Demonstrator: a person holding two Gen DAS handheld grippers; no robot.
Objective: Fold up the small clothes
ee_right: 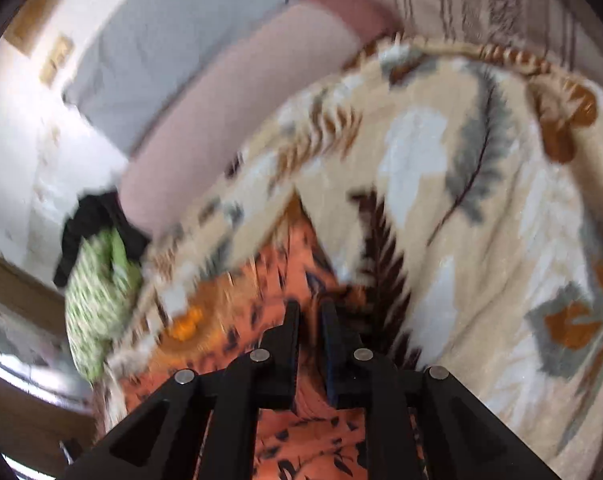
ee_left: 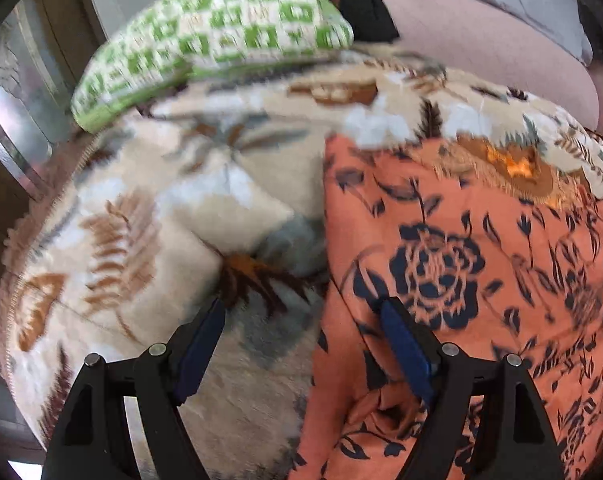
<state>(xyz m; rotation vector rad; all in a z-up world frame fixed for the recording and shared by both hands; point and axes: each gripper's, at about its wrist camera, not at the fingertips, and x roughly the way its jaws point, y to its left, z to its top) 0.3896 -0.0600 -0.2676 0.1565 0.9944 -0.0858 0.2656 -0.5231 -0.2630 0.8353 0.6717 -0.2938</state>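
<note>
In the left wrist view, the left gripper (ee_left: 303,308) hangs over the bed with its jaws spread wide and nothing between them; its blue-padded fingers (ee_left: 405,344) straddle the left edge of an orange garment with a dark floral print (ee_left: 461,264), one finger over the garment and the other over the cream fleece blanket with a leaf pattern (ee_left: 161,208). The garment lies spread flat on the blanket, filling the right half of the view. Farther back, a green-and-white patterned cloth (ee_left: 221,36) sits on the blanket's far edge, with a black cloth (ee_left: 365,4) just behind it and a pink cushion (ee_left: 481,40) to the right. The right wrist view is blurred: the right gripper (ee_right: 310,312) has its jaws drawn nearly together with a narrow gap, and the orange garment (ee_right: 301,432) runs between and beneath the fingers, though I cannot tell whether cloth is actually pinched. The blanket (ee_right: 481,220) surrounds it; the green-and-white cloth (ee_right: 97,300) and black cloth (ee_right: 85,216) lie at left.
</note>
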